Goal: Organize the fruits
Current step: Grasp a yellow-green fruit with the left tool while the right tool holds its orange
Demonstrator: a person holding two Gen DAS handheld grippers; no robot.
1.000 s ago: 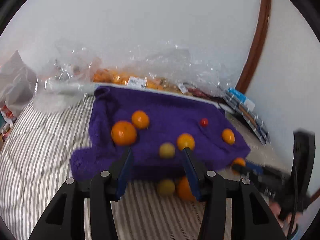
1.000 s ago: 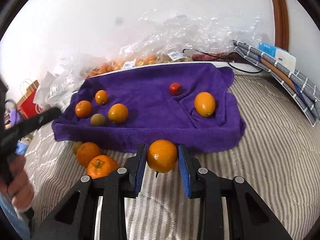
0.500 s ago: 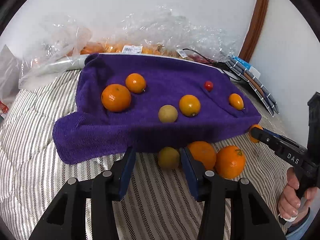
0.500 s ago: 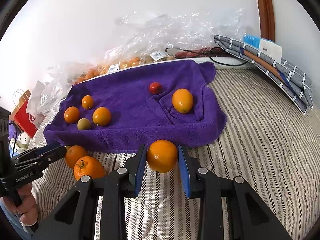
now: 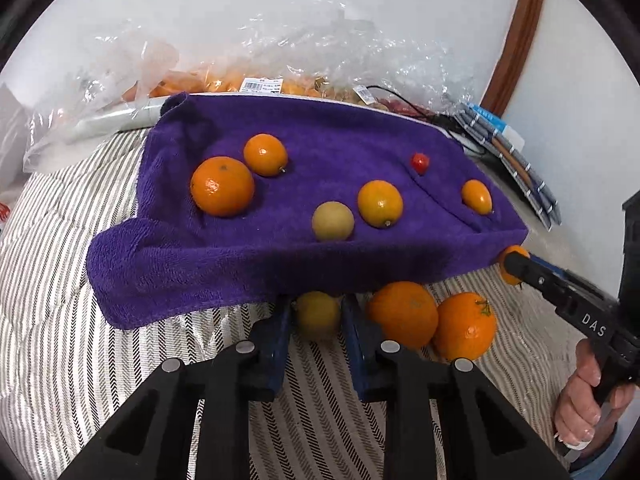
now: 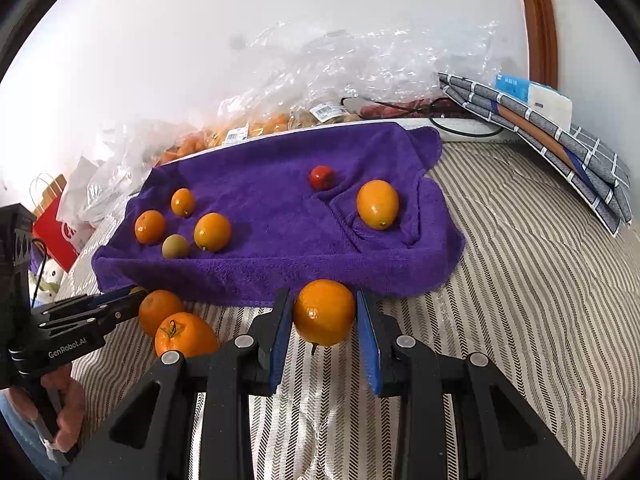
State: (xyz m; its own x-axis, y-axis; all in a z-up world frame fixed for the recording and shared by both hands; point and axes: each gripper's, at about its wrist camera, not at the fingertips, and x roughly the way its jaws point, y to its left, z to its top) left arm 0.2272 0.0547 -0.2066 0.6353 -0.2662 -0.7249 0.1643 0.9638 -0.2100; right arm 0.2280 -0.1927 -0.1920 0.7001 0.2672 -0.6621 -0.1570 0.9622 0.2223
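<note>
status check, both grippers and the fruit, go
Left gripper shut on yellow-green fruit. Right gripper shut on orange. Two oranges loose by purple towel.

Home bedroom: striped quilted bedding (image 6: 520, 280)

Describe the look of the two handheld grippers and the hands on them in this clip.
Both grippers are matte black with angular cut-out frames, silver round screws and blue finger pads. The left gripper reads "GenRobot.AI" in white on its side; the right gripper reads "DAS". Bare hands grip the pistol handles; the right hand has pale nails and a blue cuff.
</note>
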